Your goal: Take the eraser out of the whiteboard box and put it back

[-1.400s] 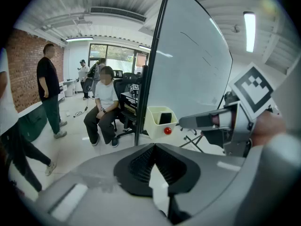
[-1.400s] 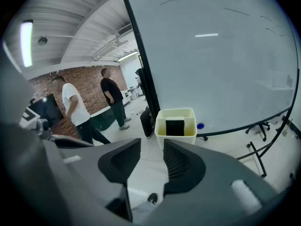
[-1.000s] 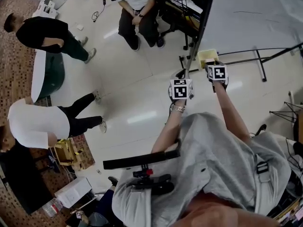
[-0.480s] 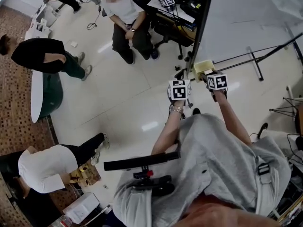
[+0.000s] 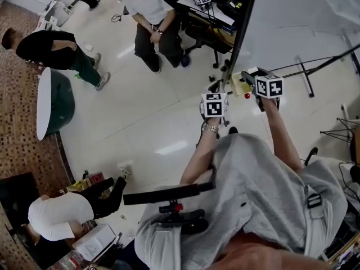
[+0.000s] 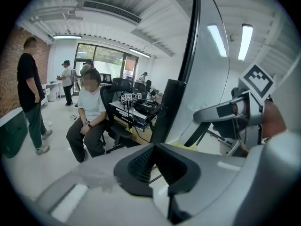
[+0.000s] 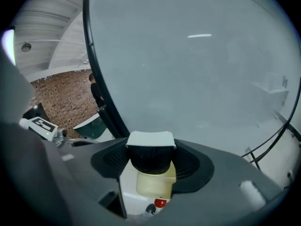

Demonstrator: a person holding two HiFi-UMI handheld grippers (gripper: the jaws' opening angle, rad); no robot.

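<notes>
The eraser (image 7: 150,150), white on top with black felt below, sits between the jaws of my right gripper (image 7: 150,160), which is shut on it. Just beneath hangs the pale yellow whiteboard box (image 7: 155,182) with a red marker cap (image 7: 160,203) in it. The head view has the right gripper (image 5: 264,85) lifted a little to the right of the box (image 5: 240,84), at the whiteboard's (image 5: 304,21) lower edge. My left gripper (image 5: 214,105) hovers left of the box. Its jaws stand shut with nothing between them (image 6: 159,167).
The whiteboard's black frame (image 5: 241,35) and stand legs (image 5: 306,72) run close by the grippers. A seated person (image 5: 151,24) and a desk with gear (image 5: 212,1) are beyond. Another person (image 5: 53,46) stands by a green-sided table (image 5: 53,103); a third crouches (image 5: 59,214) at lower left.
My right gripper has risen up and to the right, off the box, with the eraser in it. The left gripper has barely moved. The person in white at lower left has moved.
</notes>
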